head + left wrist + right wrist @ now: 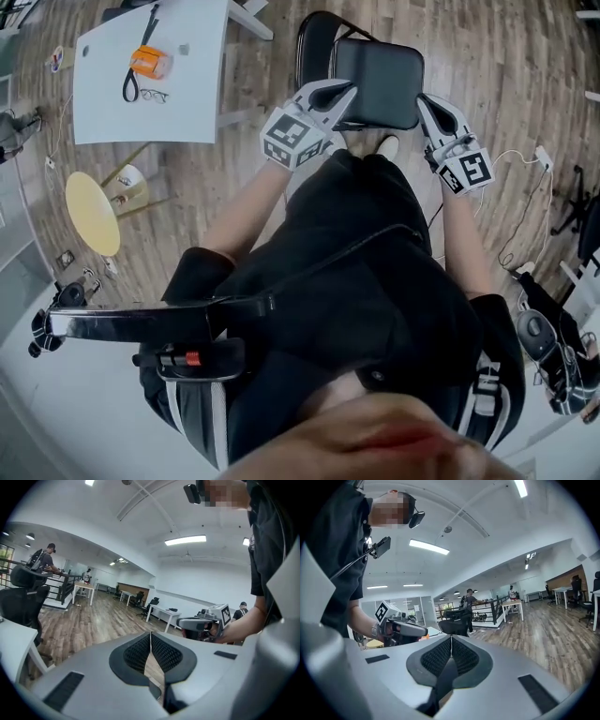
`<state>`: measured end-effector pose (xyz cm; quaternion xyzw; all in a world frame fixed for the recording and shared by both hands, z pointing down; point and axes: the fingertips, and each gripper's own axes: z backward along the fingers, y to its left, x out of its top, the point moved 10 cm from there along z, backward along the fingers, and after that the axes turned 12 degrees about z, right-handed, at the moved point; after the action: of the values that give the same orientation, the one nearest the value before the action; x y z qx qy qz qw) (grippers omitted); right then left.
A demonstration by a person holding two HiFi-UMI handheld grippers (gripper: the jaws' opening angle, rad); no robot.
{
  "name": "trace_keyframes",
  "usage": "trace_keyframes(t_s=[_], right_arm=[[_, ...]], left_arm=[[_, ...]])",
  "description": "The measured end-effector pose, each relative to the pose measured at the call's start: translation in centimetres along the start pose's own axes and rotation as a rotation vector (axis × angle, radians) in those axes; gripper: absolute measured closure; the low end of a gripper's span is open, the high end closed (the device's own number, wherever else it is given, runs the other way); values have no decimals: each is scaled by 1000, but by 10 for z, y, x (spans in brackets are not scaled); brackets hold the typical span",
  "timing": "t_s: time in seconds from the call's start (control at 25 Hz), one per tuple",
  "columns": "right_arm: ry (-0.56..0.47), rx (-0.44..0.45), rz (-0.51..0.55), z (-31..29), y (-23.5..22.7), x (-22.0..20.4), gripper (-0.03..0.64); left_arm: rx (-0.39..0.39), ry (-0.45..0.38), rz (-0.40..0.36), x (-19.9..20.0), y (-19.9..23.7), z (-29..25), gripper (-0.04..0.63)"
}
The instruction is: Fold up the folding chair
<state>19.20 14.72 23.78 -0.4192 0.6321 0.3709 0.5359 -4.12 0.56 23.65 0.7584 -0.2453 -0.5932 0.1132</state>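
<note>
The folding chair stands unfolded on the wooden floor in front of me, with its black padded seat (377, 82) and dark back frame (315, 37). My left gripper (343, 93) hovers at the seat's left edge. My right gripper (427, 103) is at its right edge. Both point away from me, one on each side of the seat. In the left gripper view the jaws (151, 641) are shut with nothing between them. The right gripper (451, 649) is shut and empty too. Neither gripper view shows the chair, and I cannot tell whether either gripper touches it.
A white table (192, 103) at the upper left carries an orange object (150, 62) and glasses. A yellow round stool (92, 212) stands below it. White cables (514, 187) trail on the floor at right. Office desks, chairs and distant people show in both gripper views.
</note>
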Motion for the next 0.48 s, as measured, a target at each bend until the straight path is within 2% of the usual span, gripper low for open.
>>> trace_keyframes(t_s=[0.12,0.24,0.48], right_arm=[[26,15,-32,-23,-24,-26,606],[66,28,-93,-42,-40,-68,606],[152,-5,-236,-35,-57,-167,606]], left_arm=[[120,36,31,-6,44,-7,589],[270,107,104,-20,93,-3,586],[482,272,261,-57,154,10,416]])
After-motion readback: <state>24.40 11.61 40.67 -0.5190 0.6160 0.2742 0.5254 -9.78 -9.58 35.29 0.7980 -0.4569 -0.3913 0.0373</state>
